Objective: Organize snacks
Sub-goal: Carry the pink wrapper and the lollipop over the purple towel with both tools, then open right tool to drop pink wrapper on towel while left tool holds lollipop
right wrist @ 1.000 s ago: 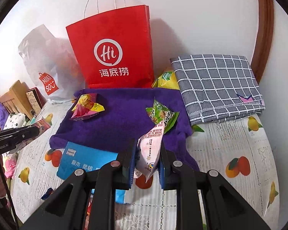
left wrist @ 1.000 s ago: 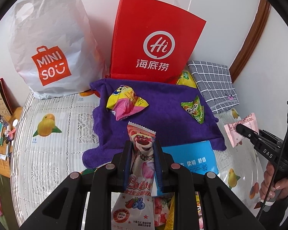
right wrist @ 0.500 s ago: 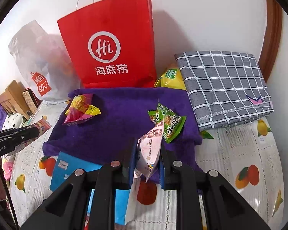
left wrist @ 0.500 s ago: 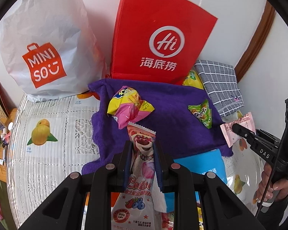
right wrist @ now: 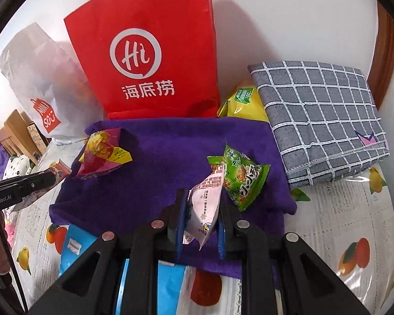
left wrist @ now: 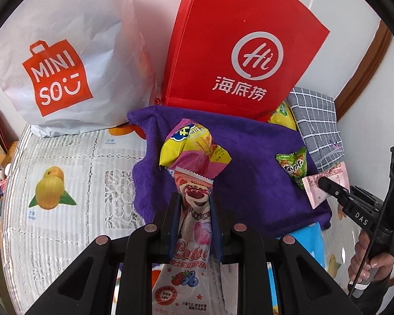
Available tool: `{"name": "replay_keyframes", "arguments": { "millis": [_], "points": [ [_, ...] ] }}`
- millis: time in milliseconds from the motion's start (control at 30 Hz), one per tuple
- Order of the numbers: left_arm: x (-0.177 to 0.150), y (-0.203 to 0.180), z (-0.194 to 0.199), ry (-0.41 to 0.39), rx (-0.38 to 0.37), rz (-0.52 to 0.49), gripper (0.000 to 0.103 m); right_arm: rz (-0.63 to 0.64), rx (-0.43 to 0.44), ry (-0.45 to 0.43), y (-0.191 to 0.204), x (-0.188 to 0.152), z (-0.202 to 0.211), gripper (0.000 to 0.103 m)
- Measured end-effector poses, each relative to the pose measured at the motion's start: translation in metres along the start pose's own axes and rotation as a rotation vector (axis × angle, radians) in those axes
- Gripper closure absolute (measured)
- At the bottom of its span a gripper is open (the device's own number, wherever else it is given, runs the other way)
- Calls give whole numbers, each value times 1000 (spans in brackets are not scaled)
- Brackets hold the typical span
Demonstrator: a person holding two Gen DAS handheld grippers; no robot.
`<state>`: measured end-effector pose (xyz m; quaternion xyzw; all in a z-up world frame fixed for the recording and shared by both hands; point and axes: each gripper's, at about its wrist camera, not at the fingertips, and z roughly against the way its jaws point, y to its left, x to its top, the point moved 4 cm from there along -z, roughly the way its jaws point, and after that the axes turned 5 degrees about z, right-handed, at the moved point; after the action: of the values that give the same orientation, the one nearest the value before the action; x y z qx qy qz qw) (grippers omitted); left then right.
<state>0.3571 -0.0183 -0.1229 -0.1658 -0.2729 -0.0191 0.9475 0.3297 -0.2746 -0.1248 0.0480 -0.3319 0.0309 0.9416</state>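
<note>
A: Which way does the bear packet [left wrist: 195, 210] point?

B: Its long axis runs forward along the left gripper [left wrist: 194, 204], crimped top end away from the camera, over the purple towel [left wrist: 249, 162] and just short of the yellow-pink snack bag [left wrist: 194, 149]. The jaws pinch it by its middle.

A: And the right gripper [right wrist: 201, 210]?

B: It is clamped on a small pink-white packet [right wrist: 205, 204] that stands tilted, its top corner leaning toward the green snack bag [right wrist: 243, 176] on the towel.

A: The surroundings?

B: A fruit-print tablecloth [left wrist: 65, 210] covers the table. A red paper bag [left wrist: 239, 47] and a white shopping bag [left wrist: 65, 52] stand against the white wall, with a folded grey checked cloth [right wrist: 320, 120] to the right.
</note>
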Motion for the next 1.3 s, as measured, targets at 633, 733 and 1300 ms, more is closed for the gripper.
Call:
{"name": "replay_keyframes", "arguments": {
  "millis": [633,733,1300],
  "points": [
    [9,-7,-40,25,-51,-5,82,-7,63,71,0,0,-54,83],
    [11,-9,-43,25,-58,-6,82,-2,80,85,2,-1,-62,83],
    [8,-5,-52,46,-37,3,68,86,-14,112,1,-2,-64,51]
  ]
}}
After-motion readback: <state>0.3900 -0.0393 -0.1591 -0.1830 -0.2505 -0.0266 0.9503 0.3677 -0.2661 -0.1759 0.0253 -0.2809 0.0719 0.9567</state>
